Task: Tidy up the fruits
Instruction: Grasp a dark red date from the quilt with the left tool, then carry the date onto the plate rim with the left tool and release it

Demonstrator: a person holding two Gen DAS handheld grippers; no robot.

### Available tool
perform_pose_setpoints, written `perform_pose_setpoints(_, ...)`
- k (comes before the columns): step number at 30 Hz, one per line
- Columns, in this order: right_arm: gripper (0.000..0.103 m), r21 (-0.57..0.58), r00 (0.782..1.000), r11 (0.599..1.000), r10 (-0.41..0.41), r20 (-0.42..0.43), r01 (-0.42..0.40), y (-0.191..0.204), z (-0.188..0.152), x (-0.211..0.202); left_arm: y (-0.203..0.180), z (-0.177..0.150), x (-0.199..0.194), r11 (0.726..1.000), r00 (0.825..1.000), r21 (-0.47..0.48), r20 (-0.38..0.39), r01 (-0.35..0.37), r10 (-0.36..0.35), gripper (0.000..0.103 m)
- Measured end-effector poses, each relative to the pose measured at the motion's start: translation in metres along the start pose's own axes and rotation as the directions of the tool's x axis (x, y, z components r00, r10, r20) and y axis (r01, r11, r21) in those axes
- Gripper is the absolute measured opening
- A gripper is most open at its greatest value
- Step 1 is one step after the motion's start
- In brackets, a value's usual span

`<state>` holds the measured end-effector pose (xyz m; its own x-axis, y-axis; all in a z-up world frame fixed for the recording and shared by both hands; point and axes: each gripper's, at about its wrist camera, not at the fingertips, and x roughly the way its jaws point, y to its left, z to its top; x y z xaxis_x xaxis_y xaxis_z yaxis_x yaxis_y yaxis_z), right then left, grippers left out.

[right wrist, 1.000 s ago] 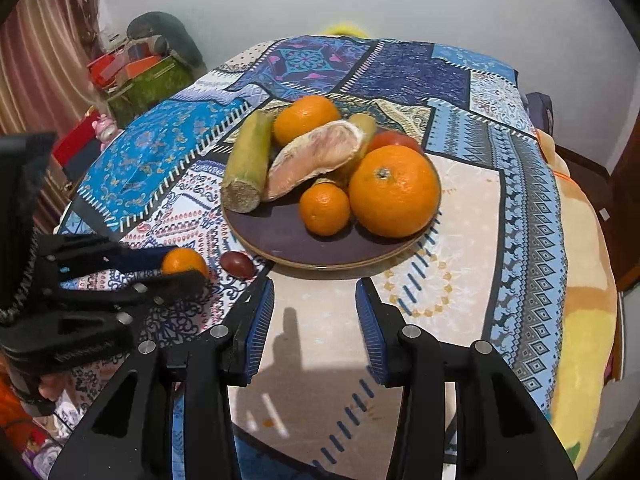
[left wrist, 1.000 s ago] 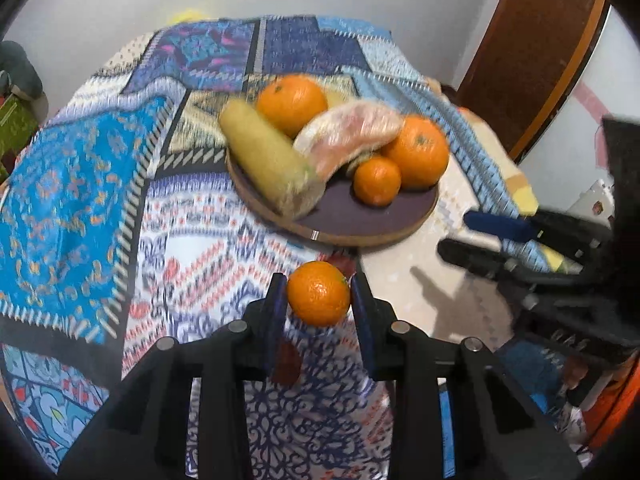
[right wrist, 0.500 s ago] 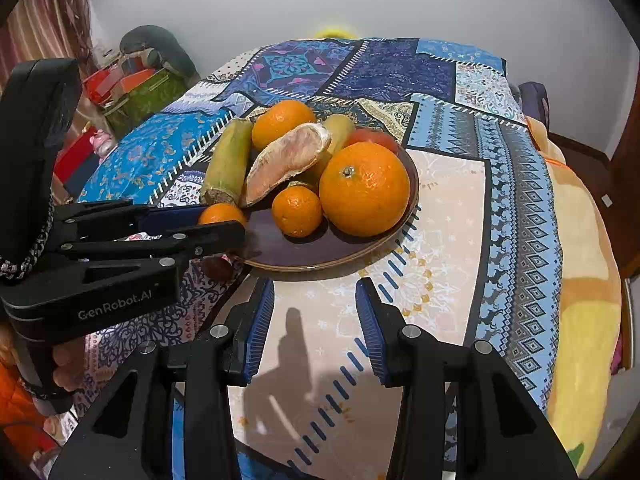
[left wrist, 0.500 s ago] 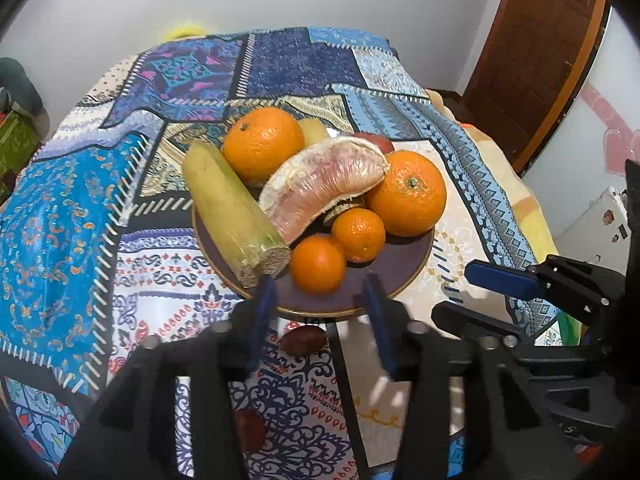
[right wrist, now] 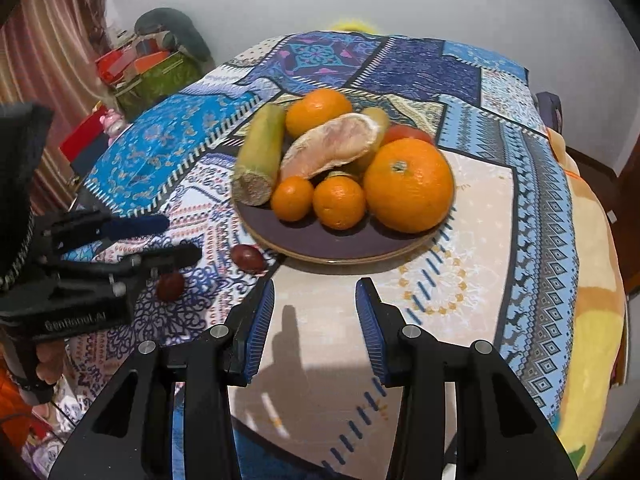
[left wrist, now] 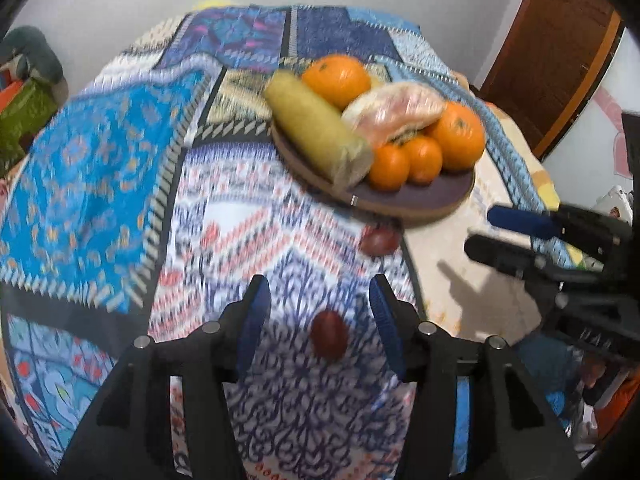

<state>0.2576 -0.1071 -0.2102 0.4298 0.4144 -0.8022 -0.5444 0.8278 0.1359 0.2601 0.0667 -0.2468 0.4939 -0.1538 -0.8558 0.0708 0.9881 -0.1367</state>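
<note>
A dark round plate [right wrist: 332, 244] [left wrist: 432, 196] holds two large oranges [right wrist: 408, 186], two small oranges [right wrist: 292, 199] [left wrist: 389, 167], a peeled pomelo piece [right wrist: 332, 146] and a yellow-green stalk [right wrist: 260, 154]. Two small dark-red fruits lie on the cloth: one [right wrist: 248, 258] [left wrist: 378, 240] by the plate's rim, one [left wrist: 329, 334] [right wrist: 170, 286] between the fingers of my left gripper [left wrist: 318, 322]. The left gripper is open and empty. My right gripper [right wrist: 315, 312] is open and empty in front of the plate.
The round table wears a patterned blue patchwork cloth [right wrist: 172, 148]. Boxes and bags [right wrist: 152, 72] stand by the wall at the left. A brown door [left wrist: 556, 48] is at the right. The table edge falls away close behind both grippers.
My left gripper carried a small orange to the plate, let it go there, opened and drew back toward the near dark-red fruit. The right gripper stayed open and hardly moved.
</note>
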Motion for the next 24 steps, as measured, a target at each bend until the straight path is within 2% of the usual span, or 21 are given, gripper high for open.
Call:
perform_pose_setpoints(3, 0.039, -0.013, 1.0, 1.0, 0.011, -0.019, -0.012, 0.006, 0.001, 0.008, 0.002, -0.009, 0.004, 1.0, 1.0, -0.003, -0.019, 0.024, -0.024, 0.043)
perform_pose_setpoints(6, 0.039, -0.027, 0.999, 1.0, 0.013, -0.036, -0.014, 0.013, 0.003, 0.017, 0.003, -0.014, 0.006, 0.999, 0.999, 0.001, -0.012, 0.035, -0.035, 0.03)
perform_pose_setpoints(7, 0.039, -0.032, 0.999, 0.999, 0.013, -0.042, -0.014, 0.016, 0.004, 0.019, 0.003, -0.015, 0.005, 0.999, 0.999, 0.001, -0.009, 0.05, -0.05, 0.019)
perform_pose_setpoints(9, 0.039, -0.043, 0.998, 0.999, 0.019, -0.051, -0.021, 0.022, 0.004, 0.023, 0.006, -0.018, 0.002, 0.997, 0.997, -0.005, 0.002, 0.077, -0.077, 0.018)
perform_pose_setpoints(20, 0.039, -0.052, 0.997, 0.999, 0.002, -0.08, -0.006, 0.04, 0.015, 0.053, 0.038, -0.027, -0.013, 0.996, 0.996, -0.049, 0.048, 0.073, -0.07, 0.018)
perform_pose_setpoints(22, 0.035, -0.056, 0.997, 0.998, -0.006, -0.077, 0.002, 0.042, 0.015, 0.055, 0.042, -0.029, -0.015, 0.996, 0.997, -0.054, 0.052, 0.065, -0.062, 0.018)
perform_pose_setpoints(24, 0.026, -0.063, 0.997, 0.998, -0.01, -0.076, 0.005, 0.045, 0.015, 0.055, 0.045, -0.027, -0.015, 0.996, 0.997, -0.063, 0.055, 0.065, -0.062, 0.018)
